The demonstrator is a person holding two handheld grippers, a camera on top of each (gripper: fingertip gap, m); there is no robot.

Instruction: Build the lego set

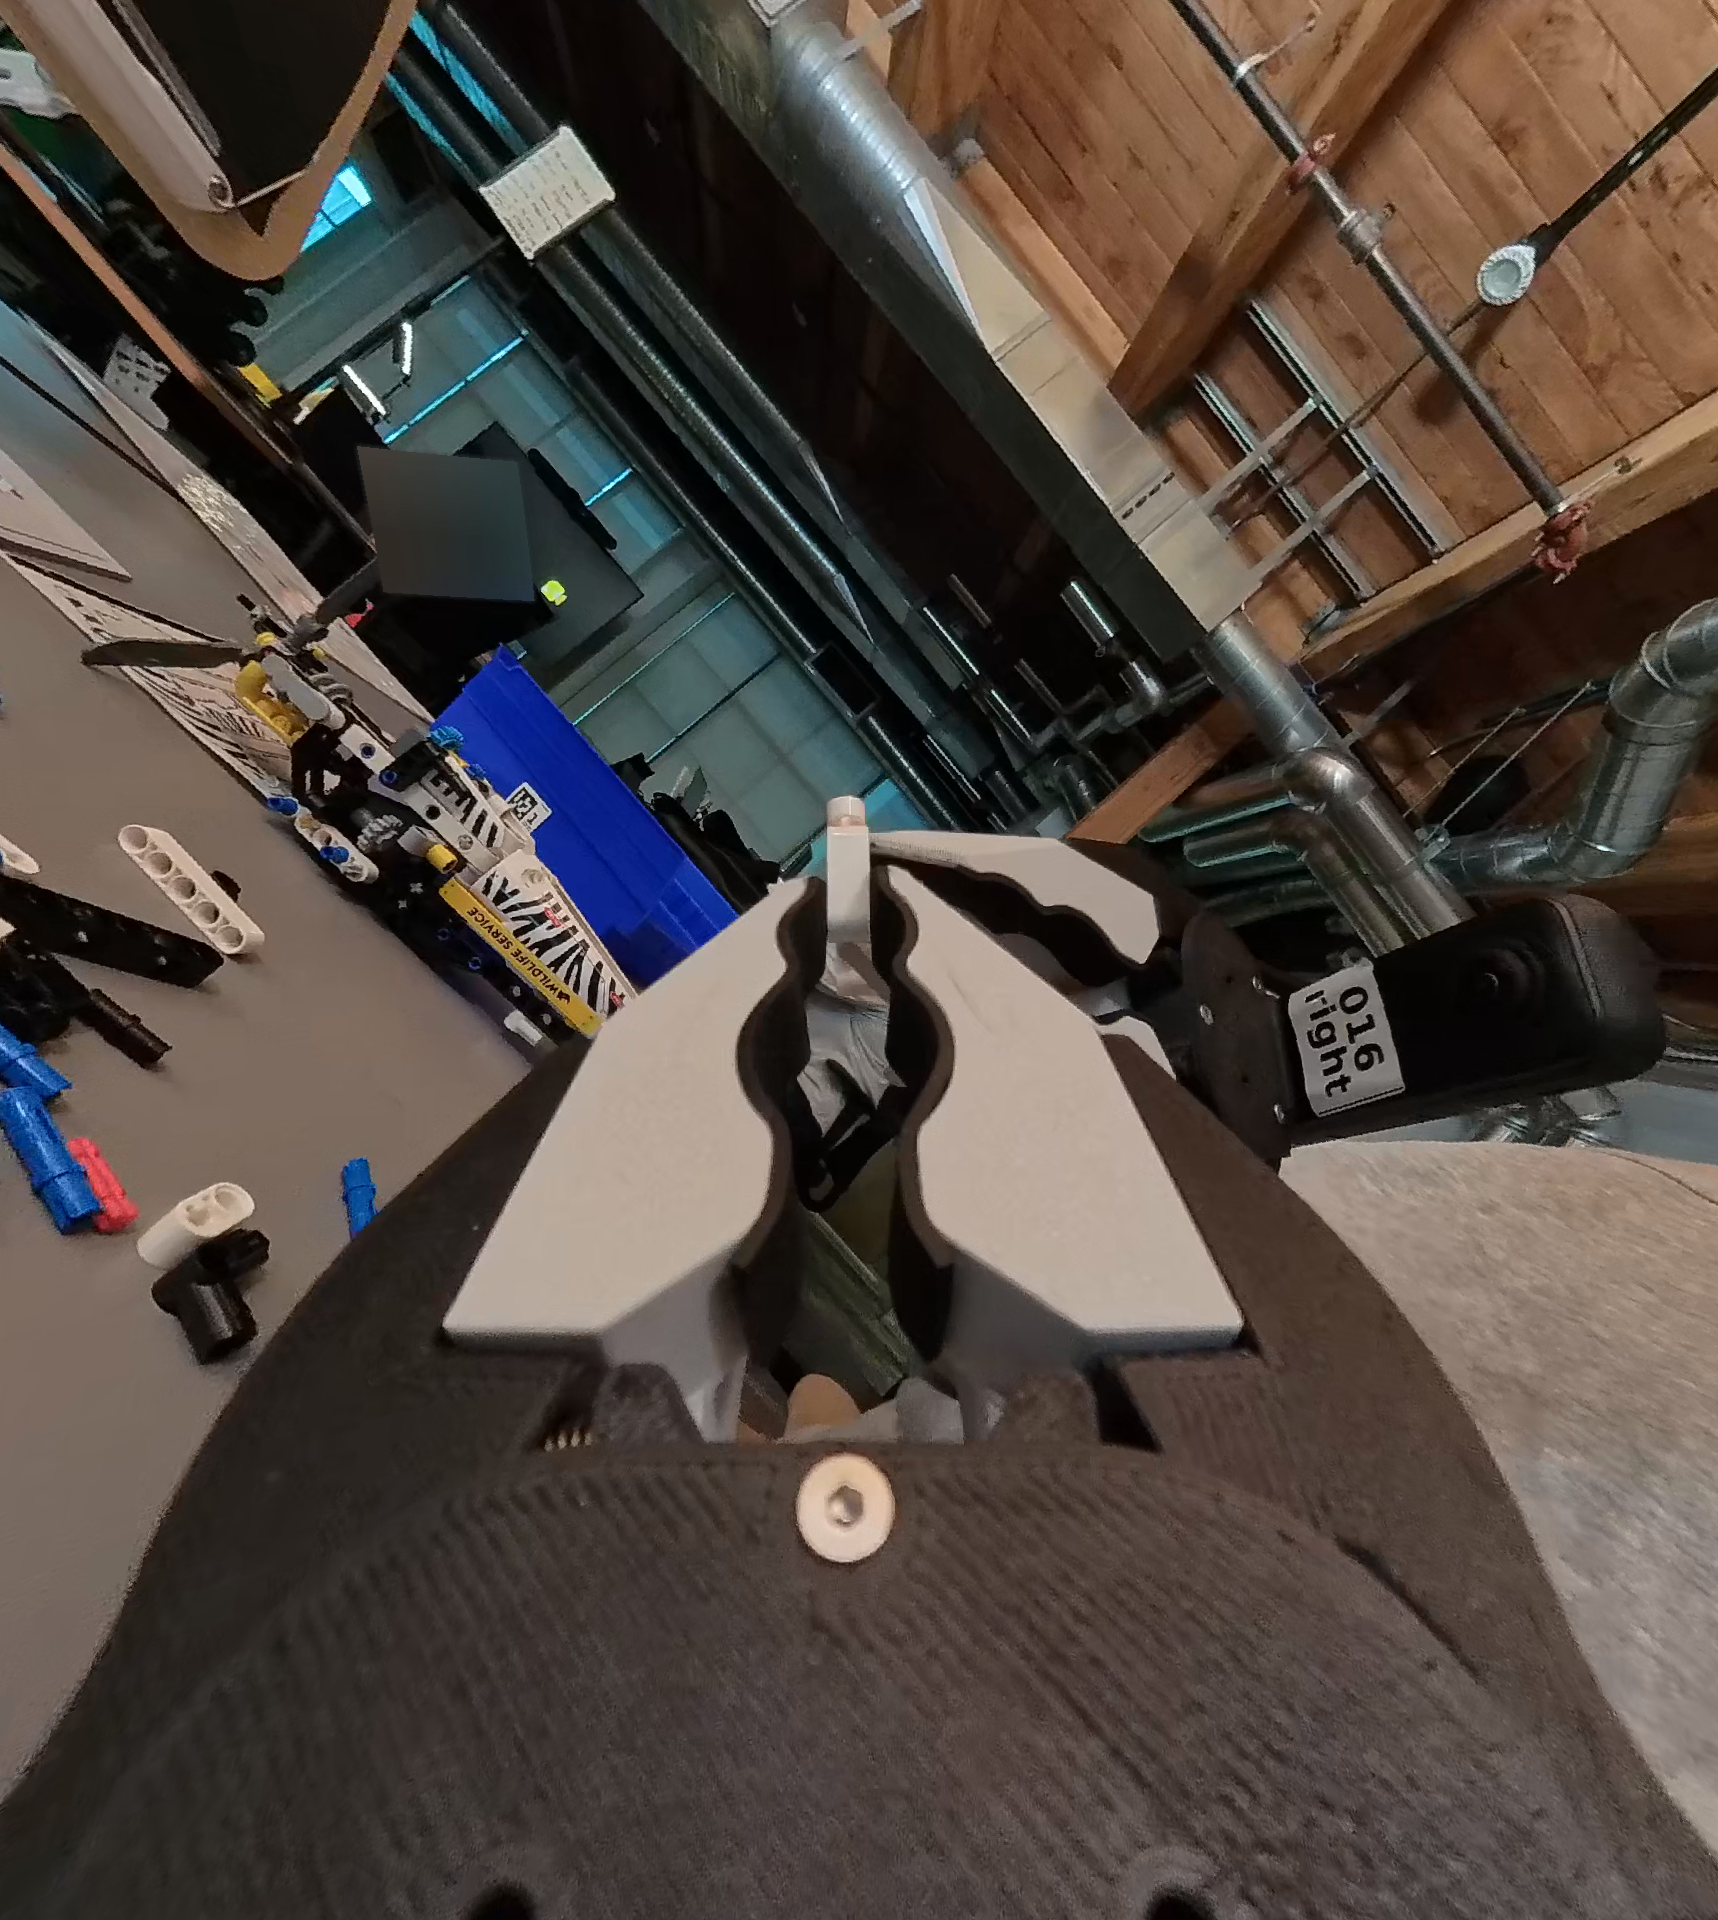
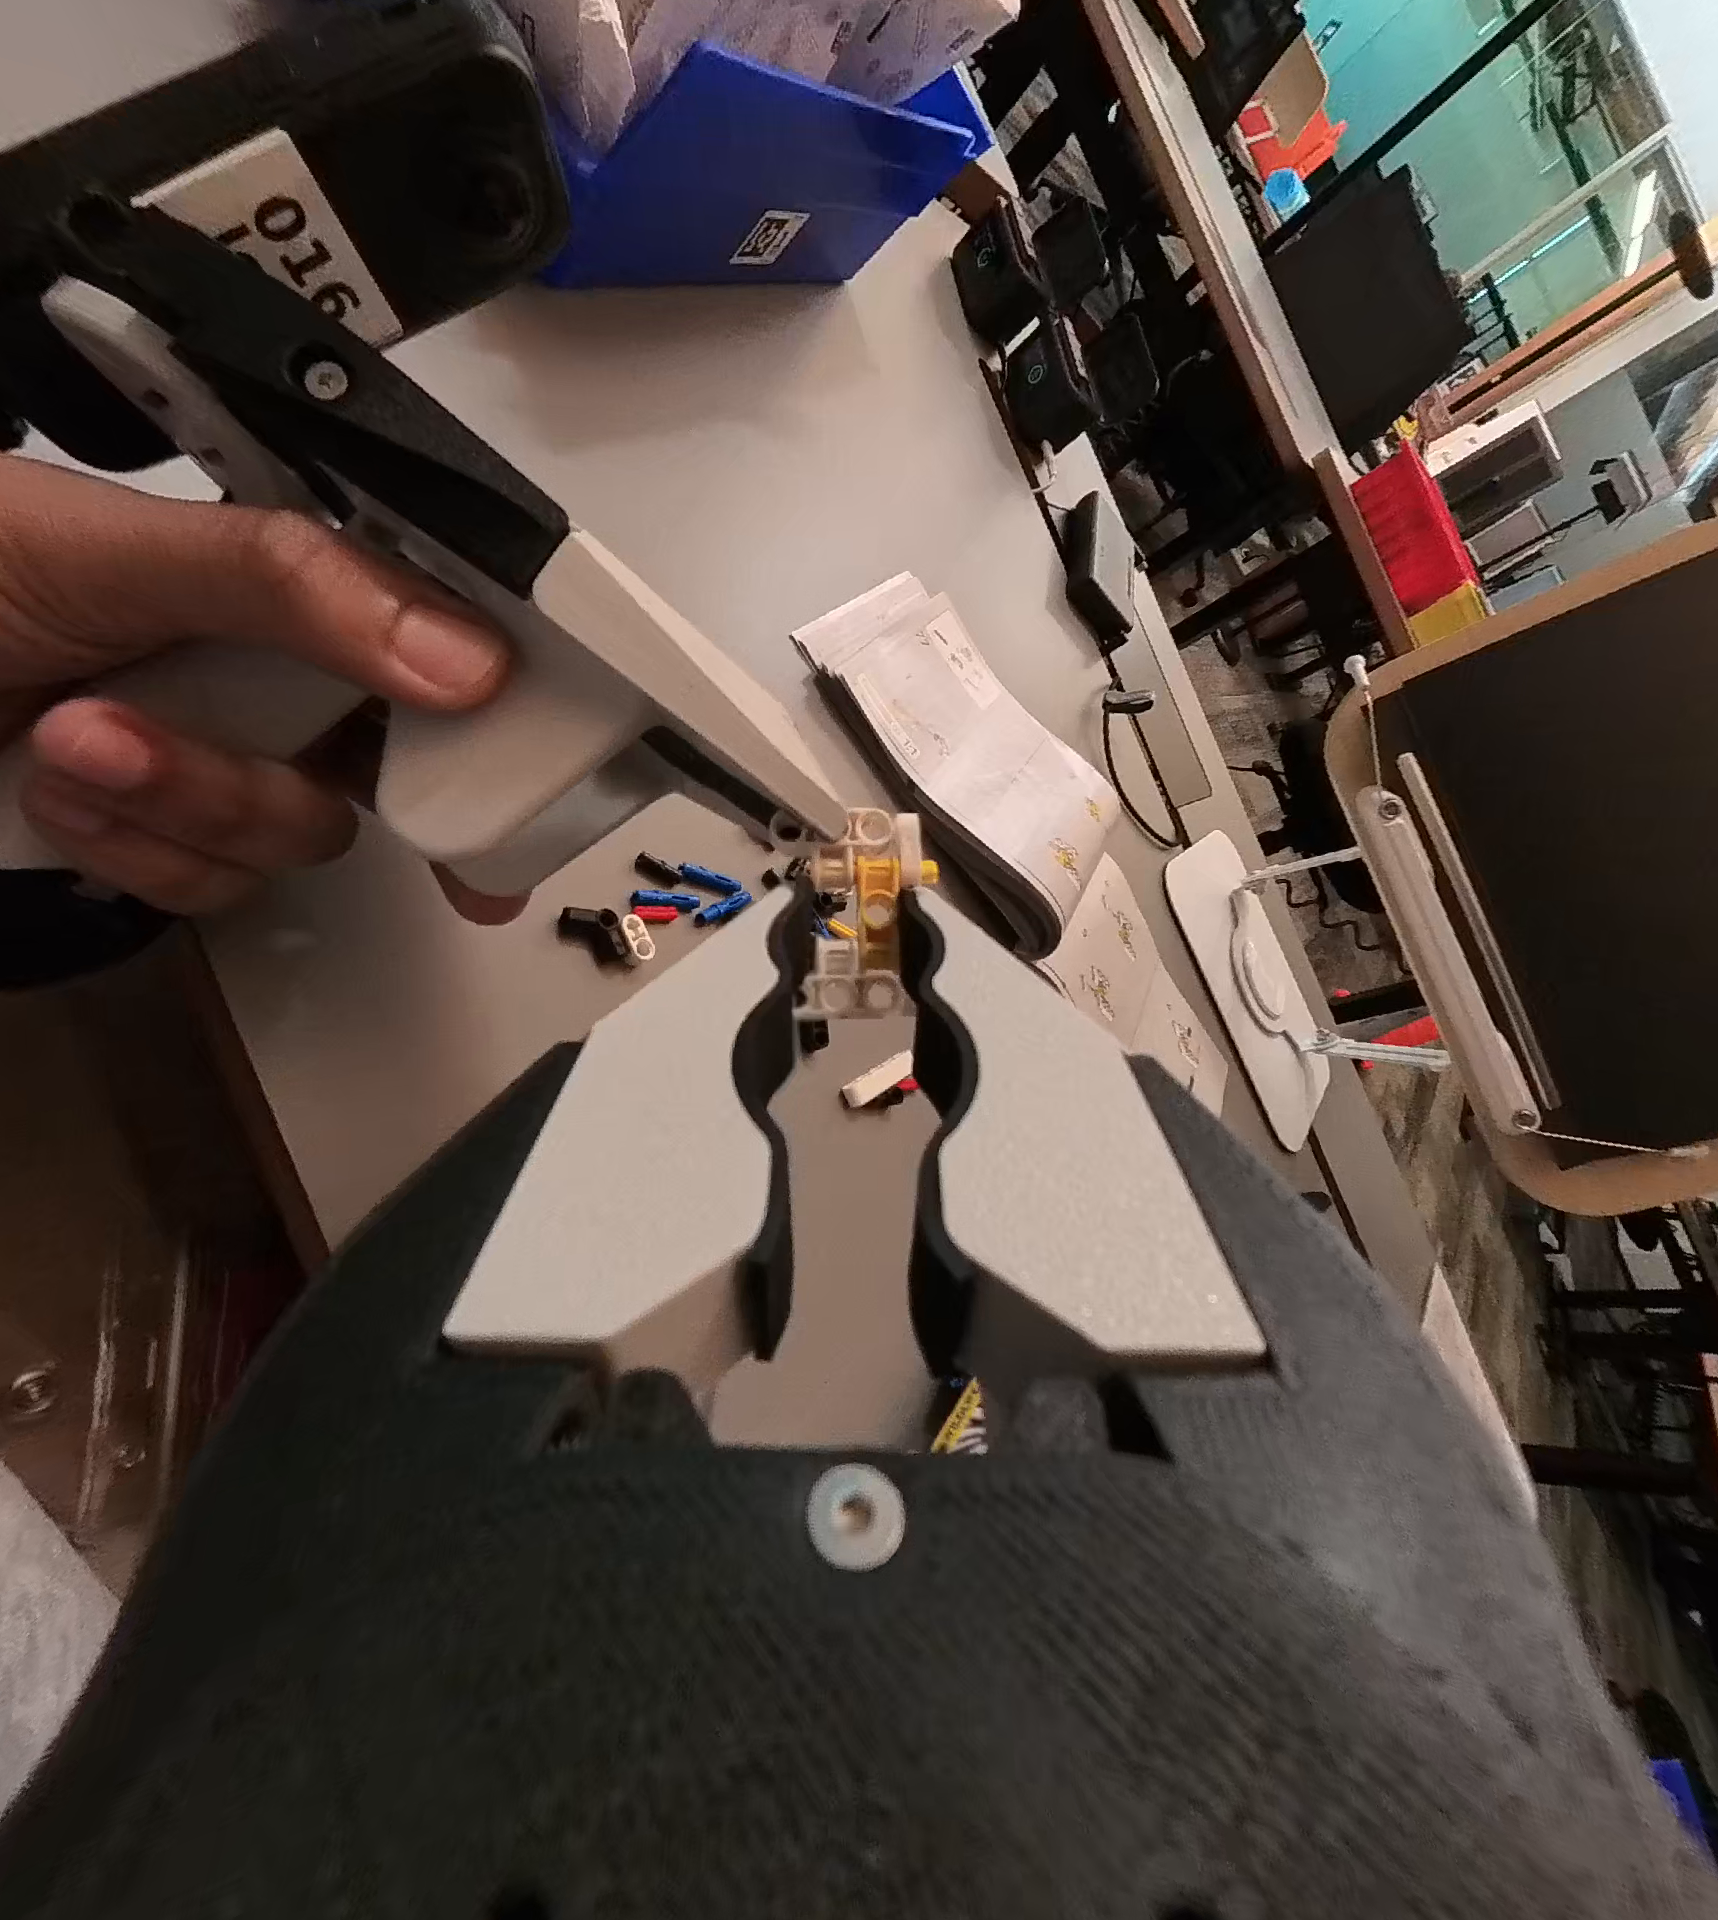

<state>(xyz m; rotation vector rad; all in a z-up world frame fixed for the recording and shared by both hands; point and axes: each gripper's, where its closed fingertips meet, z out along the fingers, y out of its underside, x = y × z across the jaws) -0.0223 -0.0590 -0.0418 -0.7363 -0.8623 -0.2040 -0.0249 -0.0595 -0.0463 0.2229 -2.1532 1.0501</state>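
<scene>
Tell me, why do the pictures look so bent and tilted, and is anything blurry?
Left wrist view: a wide lens bows the ceiling pipes; the left claw and its white piece are sharp, the loose table pieces slightly soft. Right wrist view: the table runs steeply tilted; the yellow and white assembly in the right claw is a bit soft, and the far claw body blurs.

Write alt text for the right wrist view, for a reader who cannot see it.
The right gripper clamps a small yellow and white lego piece above a grey table, while the left gripper, held in a hand, touches the piece's top. Loose lego parts and an open booklet lie beyond.
</scene>
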